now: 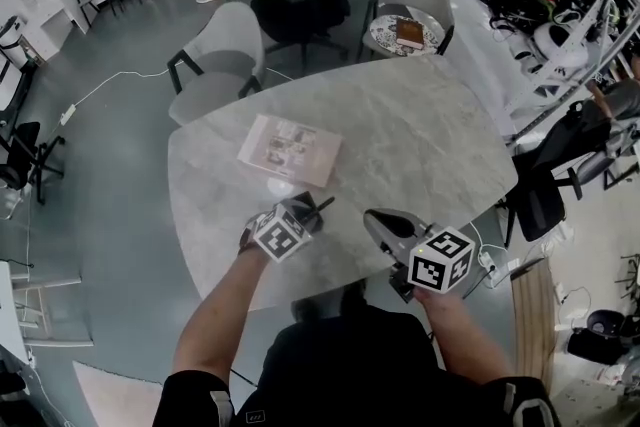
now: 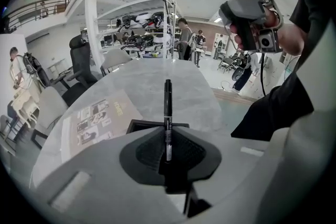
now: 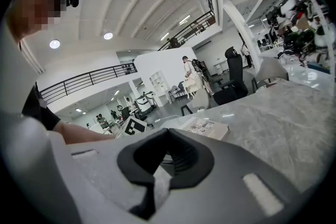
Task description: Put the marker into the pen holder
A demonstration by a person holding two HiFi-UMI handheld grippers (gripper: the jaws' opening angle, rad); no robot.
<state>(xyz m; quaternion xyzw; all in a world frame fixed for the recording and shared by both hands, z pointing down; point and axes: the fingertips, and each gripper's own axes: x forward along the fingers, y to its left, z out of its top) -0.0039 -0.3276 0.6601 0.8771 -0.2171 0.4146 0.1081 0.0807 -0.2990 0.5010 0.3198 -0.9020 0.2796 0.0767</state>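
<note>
A black marker (image 2: 168, 107) is clamped between the jaws of my left gripper (image 2: 168, 134) and sticks out forward past them over the marble table (image 2: 194, 89). Just beyond those jaws, under the marker, shows the dark square rim of what looks like the pen holder (image 2: 139, 124). In the head view the left gripper (image 1: 308, 212) hovers over the table's near edge, the marker (image 1: 322, 206) pointing away to the right. My right gripper (image 1: 378, 223) is held beside it to the right, its jaws closed with nothing between them (image 3: 167, 134).
A printed booklet (image 1: 290, 149) lies flat on the table (image 1: 420, 135) beyond the left gripper. Grey and black chairs (image 1: 215, 60) stand along the far side. A small round side table (image 1: 405, 33) holds a book. Shelves of equipment line the right wall.
</note>
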